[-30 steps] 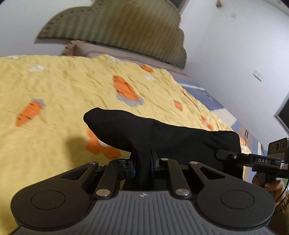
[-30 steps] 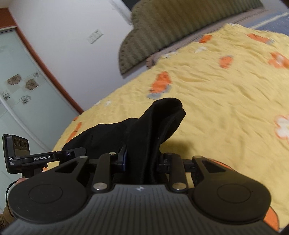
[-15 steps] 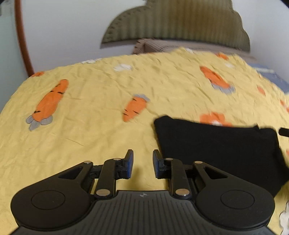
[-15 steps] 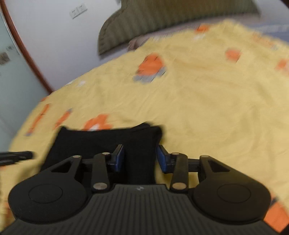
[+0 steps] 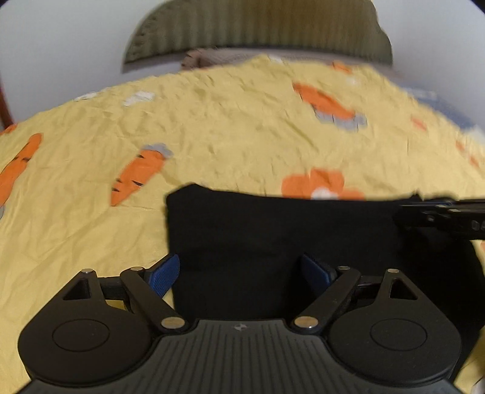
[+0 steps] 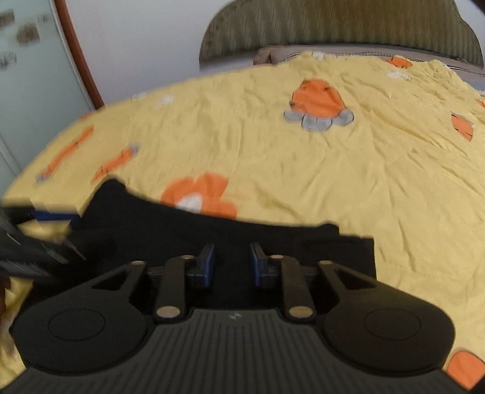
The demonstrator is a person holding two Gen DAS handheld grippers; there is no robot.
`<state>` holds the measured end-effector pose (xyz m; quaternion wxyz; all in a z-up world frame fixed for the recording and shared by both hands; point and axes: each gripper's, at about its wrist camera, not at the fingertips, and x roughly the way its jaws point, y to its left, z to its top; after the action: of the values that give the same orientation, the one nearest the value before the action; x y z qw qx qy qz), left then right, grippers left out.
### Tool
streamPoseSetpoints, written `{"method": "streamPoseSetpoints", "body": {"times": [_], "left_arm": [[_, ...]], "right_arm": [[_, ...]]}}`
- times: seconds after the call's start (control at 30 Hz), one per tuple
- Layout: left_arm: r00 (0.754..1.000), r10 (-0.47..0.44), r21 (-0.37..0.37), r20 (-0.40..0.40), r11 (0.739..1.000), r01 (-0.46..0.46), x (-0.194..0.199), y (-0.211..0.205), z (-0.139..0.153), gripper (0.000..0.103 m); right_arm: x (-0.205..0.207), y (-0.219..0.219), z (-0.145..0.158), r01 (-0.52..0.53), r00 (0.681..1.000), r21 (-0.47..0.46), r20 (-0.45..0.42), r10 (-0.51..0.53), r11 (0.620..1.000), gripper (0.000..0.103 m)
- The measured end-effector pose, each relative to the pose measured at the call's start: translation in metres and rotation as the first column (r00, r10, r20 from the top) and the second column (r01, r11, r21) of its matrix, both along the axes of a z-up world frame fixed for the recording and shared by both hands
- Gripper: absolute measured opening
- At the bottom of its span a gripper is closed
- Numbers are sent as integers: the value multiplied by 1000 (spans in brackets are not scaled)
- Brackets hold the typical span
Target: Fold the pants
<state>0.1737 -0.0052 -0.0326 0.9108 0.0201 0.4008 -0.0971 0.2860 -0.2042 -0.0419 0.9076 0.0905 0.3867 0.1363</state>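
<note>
**Black pants lay flat under both sets of jaws on the carrot bedspread**

And there they were: the black pants lay flat as a dark rectangle on the yellow carrot-print bedspread, long axis running side to side across both wrist views, with the green headboard far behind.

The left gripper hovered over the near left part of the cloth. Its jaws were spreading wide, and the blue pads pressed on nothing; the outer pad sat right at the pants' left edge, the other over black fabric. Cloth lay below and ahead of them, not gripped.

The right gripper hung over the right half, the pants' right edge just beyond it. Its jaws stood narrowly apart and were drawing in, black fabric showing through the gap; whether any fold was pinched could not be told.

Each gripper had its own end closest. In my judgement the next fold turned on that side-to-side axis, with either short edge within easy reach.
</note>
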Motion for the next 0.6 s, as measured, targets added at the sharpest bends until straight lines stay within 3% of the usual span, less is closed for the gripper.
{"method": "streamPoseSetpoints", "body": {"times": [0.07,0.13,0.27,0.33,0.47,0.5,0.53,0.57,0.6], "left_arm": [[1000,17,-15,23,1000,-16,-13,7,13,87],[999,22,-28,48,999,-20,-25,14,24,87],[997,-12,-19,73,1000,14,-47,7,33,87],[997,-35,-21,72,999,37,-52,-3,30,87],[994,-88,24,62,996,86,-55,-29,21,87],[993,-95,45,68,995,92,-56,-34,20,87],[991,-107,66,79,993,102,-58,-39,20,87],[989,-117,77,91,991,110,-59,-44,21,87],[987,-127,86,101,989,119,-60,-49,21,87]], "right_arm": [[-10,-8,11,36,999,10,20,-36,999,22],[-34,-13,28,23,994,-46,106,-18,999,23],[-56,-37,34,77,988,-171,148,-52,982,34],[-51,-63,26,119,989,-93,98,-110,989,35],[-29,-94,4,128,992,142,1,-130,982,48],[-24,-97,-1,130,991,180,-9,-130,975,45],[-19,-99,-5,129,991,219,-14,-130,967,24],[-16,-99,-8,132,991,238,-18,-132,962,14],[-14,-101,-7,124,992,249,-12,-125,961,12]]}}
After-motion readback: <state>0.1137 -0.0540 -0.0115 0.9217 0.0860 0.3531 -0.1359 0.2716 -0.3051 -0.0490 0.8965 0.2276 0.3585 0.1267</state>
